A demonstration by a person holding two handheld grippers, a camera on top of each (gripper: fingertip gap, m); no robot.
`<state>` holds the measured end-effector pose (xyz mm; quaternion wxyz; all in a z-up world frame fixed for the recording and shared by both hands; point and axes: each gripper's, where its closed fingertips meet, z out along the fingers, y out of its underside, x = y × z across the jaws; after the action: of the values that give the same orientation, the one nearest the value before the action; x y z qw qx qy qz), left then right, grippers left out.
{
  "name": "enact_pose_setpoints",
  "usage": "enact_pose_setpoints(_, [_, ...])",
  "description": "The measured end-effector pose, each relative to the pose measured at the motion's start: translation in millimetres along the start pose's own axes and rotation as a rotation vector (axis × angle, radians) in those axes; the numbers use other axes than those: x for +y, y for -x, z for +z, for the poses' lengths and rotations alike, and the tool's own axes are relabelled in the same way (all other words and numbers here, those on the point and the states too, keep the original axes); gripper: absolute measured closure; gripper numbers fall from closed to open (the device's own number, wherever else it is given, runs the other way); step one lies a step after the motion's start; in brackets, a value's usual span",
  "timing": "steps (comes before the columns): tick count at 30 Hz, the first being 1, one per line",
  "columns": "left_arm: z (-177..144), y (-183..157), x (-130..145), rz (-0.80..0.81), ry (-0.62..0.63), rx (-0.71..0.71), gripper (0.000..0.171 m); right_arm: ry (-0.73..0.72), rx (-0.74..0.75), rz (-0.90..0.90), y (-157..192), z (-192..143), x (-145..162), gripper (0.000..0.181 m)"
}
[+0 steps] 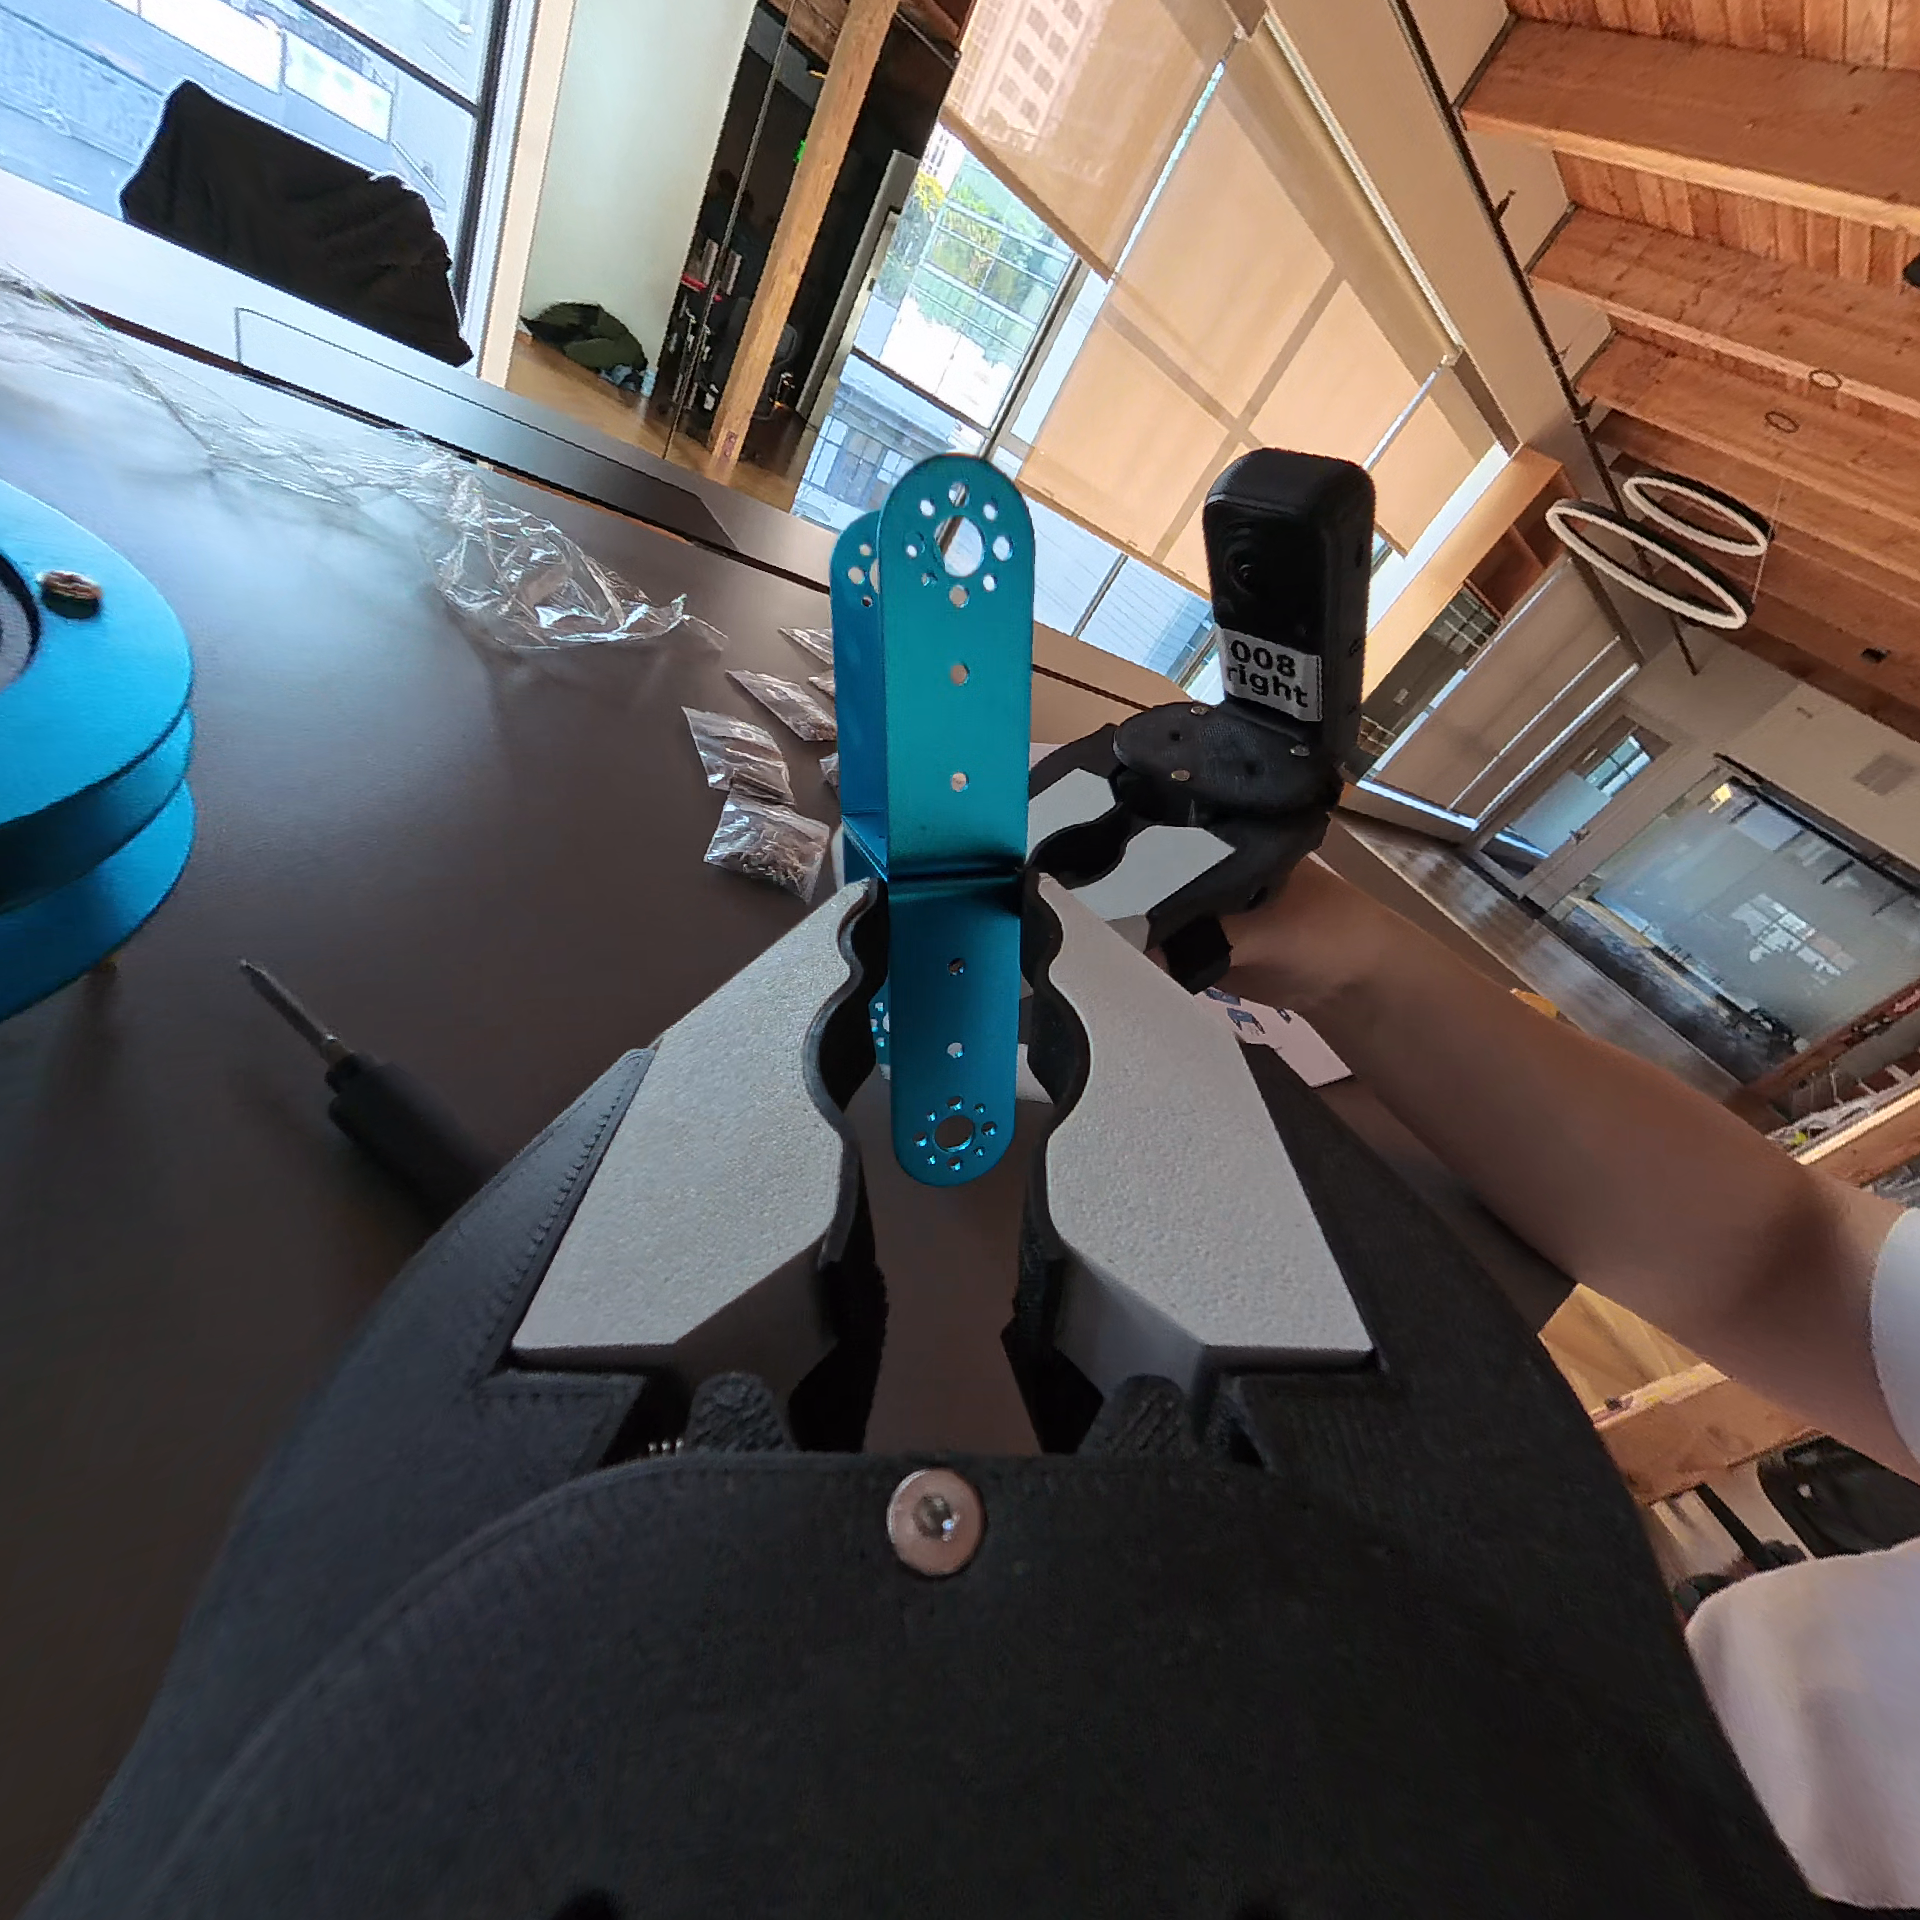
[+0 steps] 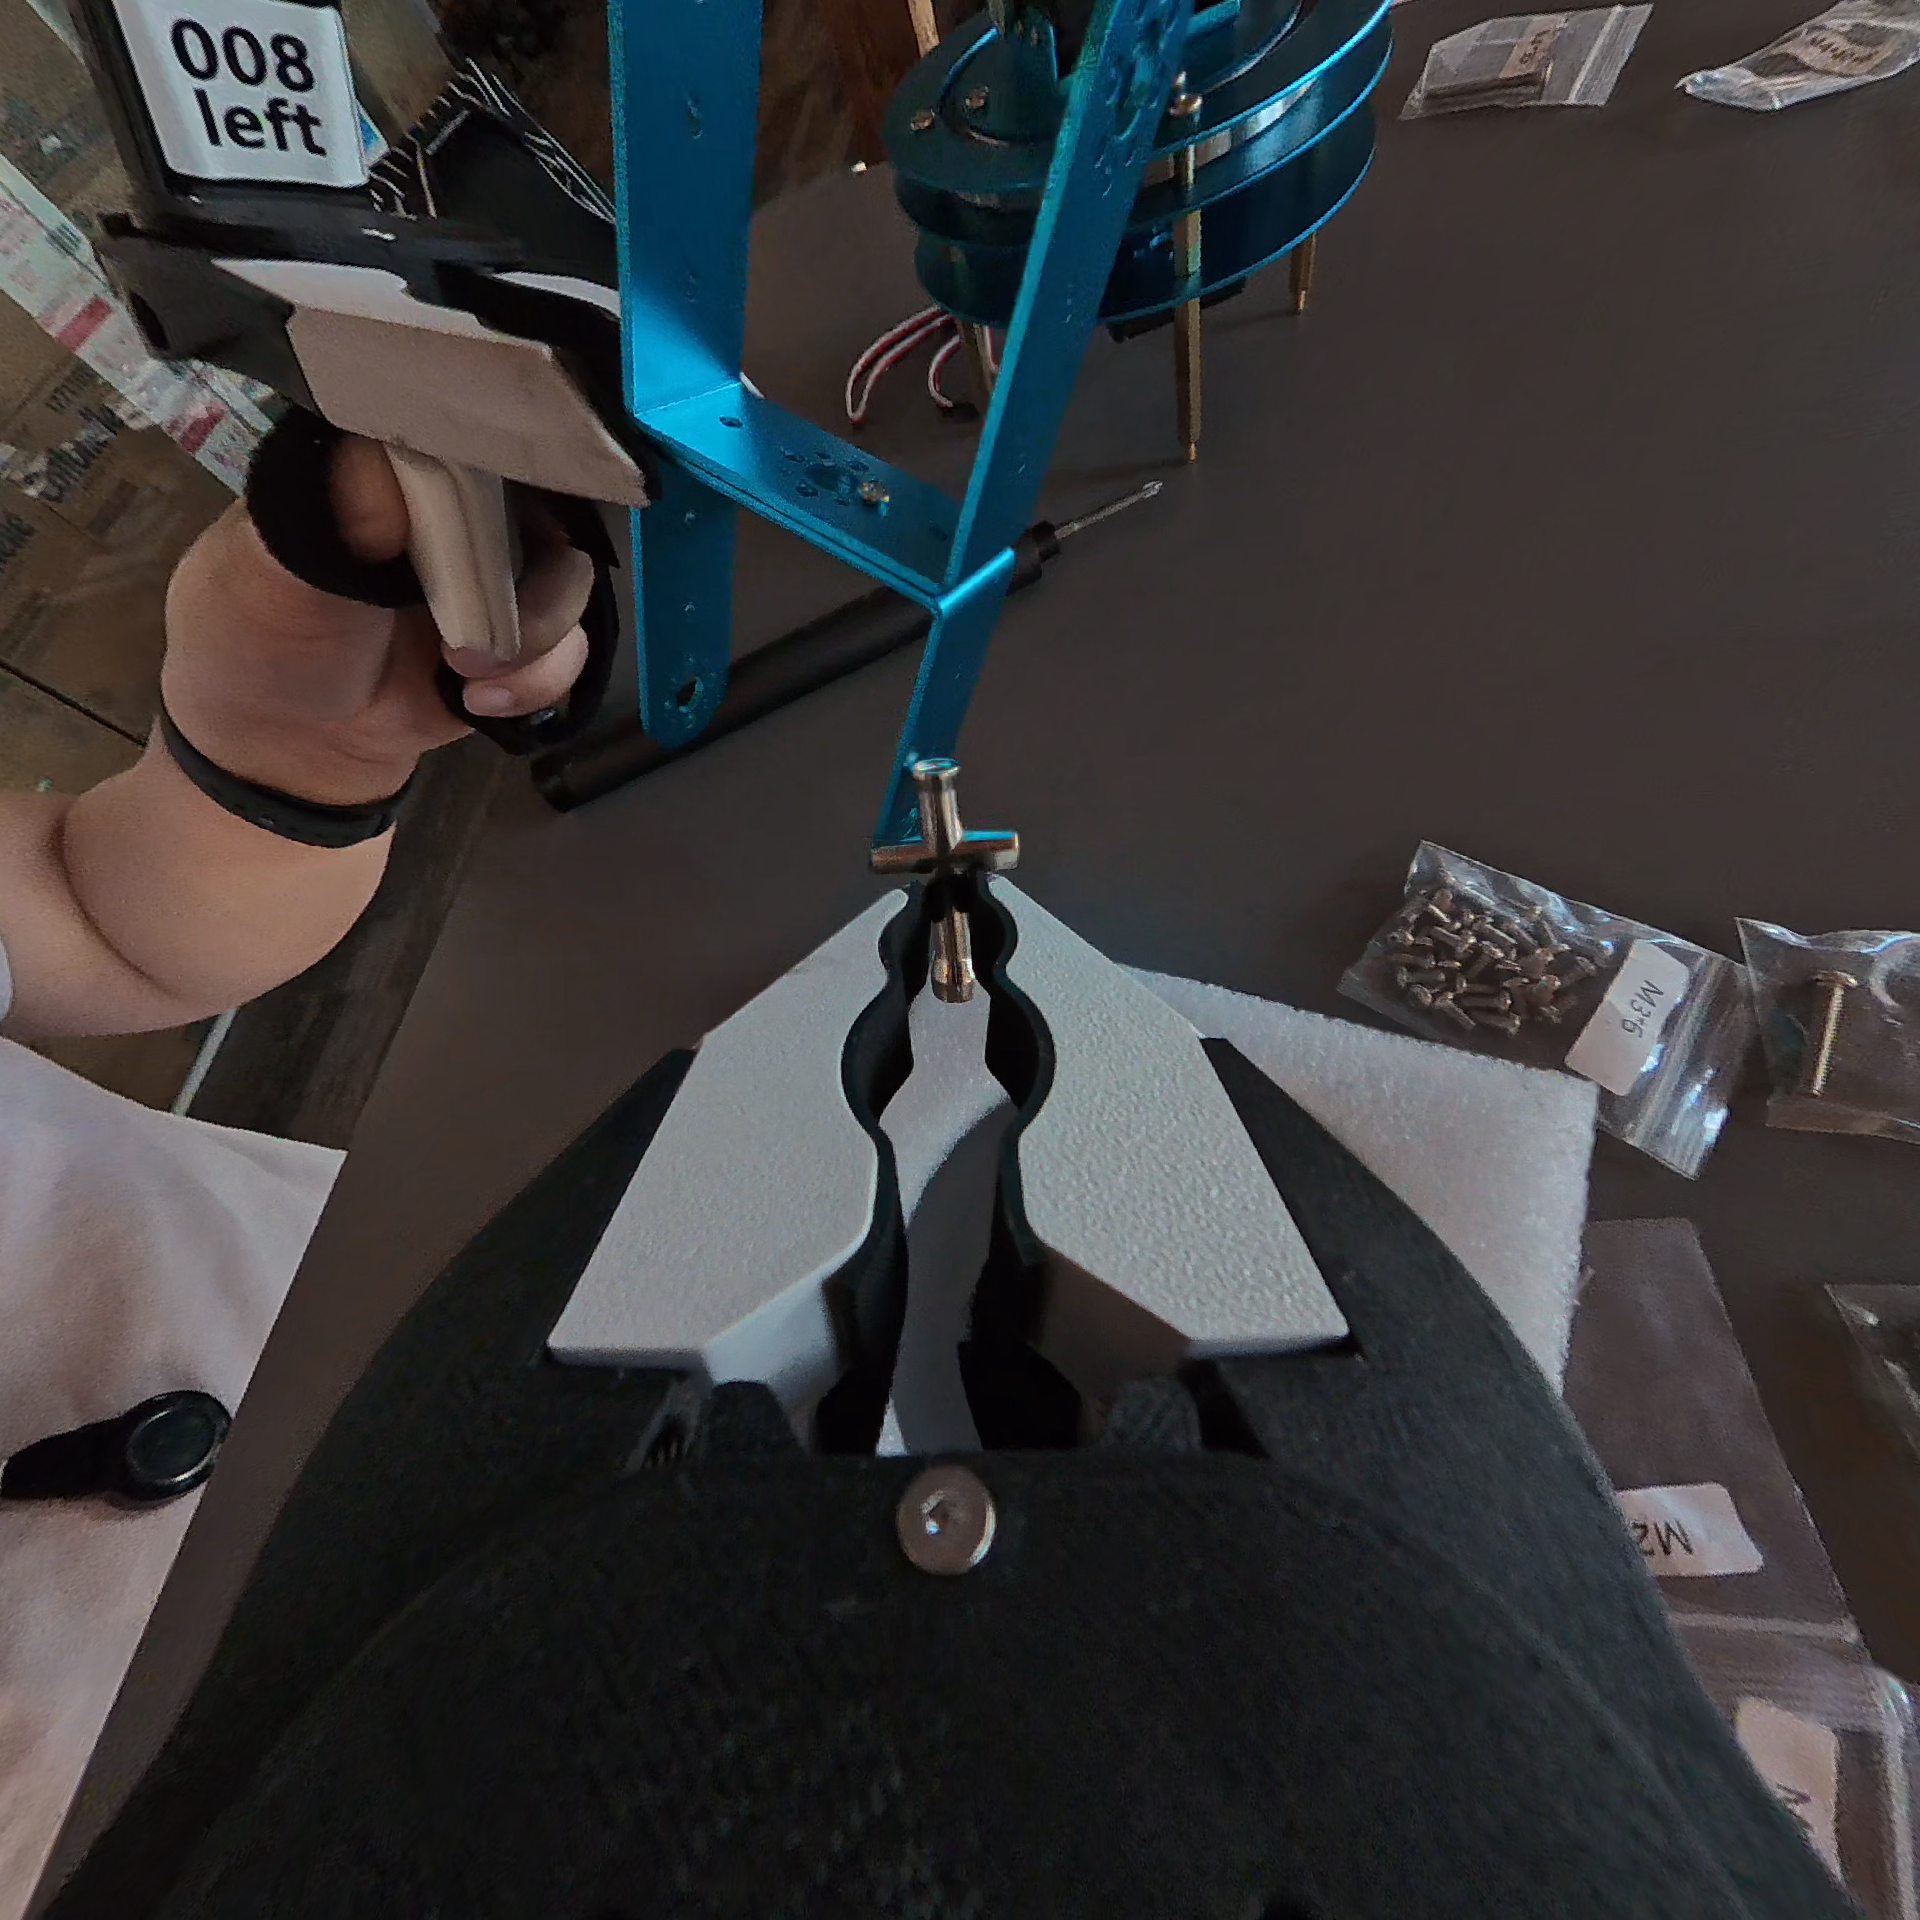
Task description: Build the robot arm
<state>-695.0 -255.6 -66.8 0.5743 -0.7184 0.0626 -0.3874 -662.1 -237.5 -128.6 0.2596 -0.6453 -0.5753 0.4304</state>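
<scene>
My left gripper point(image 1: 945, 894) is shut on a blue metal bracket point(image 1: 951, 717) with rows of holes and holds it above the dark table point(image 1: 364, 831). The same bracket shows in the right wrist view point(image 2: 686, 343), with the left gripper point(image 2: 634, 457) clamped on its side. My right gripper point(image 2: 951, 894) is shut on a small silver cross-shaped wrench point(image 2: 943, 847), whose tip touches the lower end of one bracket arm. In the left wrist view the right gripper point(image 1: 1070, 842) sits just behind the bracket, held by a hand.
A blue disc assembly on brass standoffs point(image 2: 1132, 177) stands behind the bracket; it also shows at the left point(image 1: 83, 748). A black screwdriver point(image 2: 790, 665) lies on the table. Bags of screws point(image 2: 1538, 987), crumpled clear plastic point(image 1: 540, 582) and a white foam block point(image 2: 1403, 1122) lie around. Across from one pair of fingers to the other is roughly 8 centimetres.
</scene>
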Motion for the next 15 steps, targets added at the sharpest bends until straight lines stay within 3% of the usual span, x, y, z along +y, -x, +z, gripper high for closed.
enact_pose_setpoints(8, [0.3,2.8,-0.1,0.002,-0.009,-0.021,0.147,0.04,0.02,-0.023,-0.2,-0.9,4.6,0.174])
enact_pose_setpoints(15, [5.0,5.8,2.1,-0.04,-0.003,-0.026,0.147,-0.008,-0.046,-0.015,5.2,-5.3,1.7,0.174])
